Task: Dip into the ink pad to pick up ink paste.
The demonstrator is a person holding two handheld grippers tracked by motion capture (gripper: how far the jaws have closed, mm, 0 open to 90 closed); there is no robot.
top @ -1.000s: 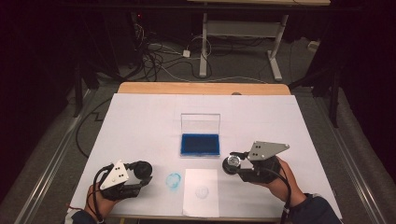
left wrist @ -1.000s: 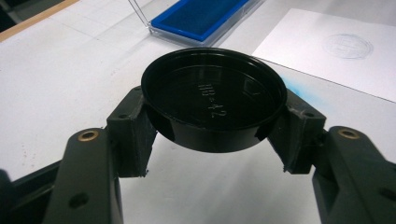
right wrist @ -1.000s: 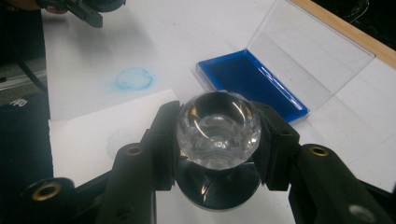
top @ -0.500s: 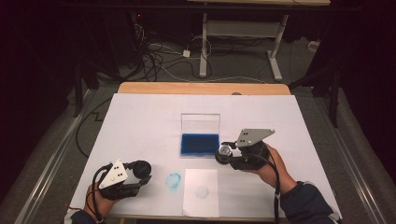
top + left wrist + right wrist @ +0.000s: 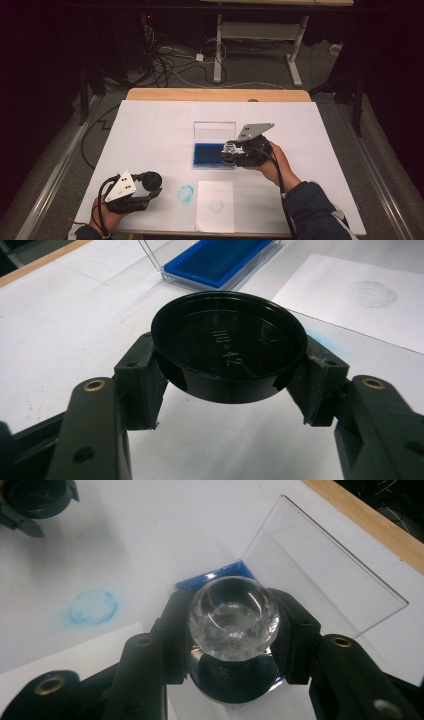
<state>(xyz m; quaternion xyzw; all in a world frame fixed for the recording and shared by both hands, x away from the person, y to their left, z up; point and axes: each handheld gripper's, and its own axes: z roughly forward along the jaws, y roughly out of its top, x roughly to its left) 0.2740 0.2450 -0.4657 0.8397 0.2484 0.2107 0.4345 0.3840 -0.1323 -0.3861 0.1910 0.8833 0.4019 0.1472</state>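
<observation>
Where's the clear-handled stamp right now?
In the high view the stamp is held in the right gripper, right of table centre, over the blue ink pad in its open clear case.

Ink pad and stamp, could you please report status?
Left hand-held gripper shut on black cap. Right hand-held gripper shut on clear-knobbed stamp, over blue ink pad. Nothing obstructing.

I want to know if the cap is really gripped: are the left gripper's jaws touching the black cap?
Touching. In the left gripper view, both pads of the left gripper press against opposite sides of the round black cap, holding it above the table.

Dark room, cable-strewn floor (image 5: 190, 65)
</observation>
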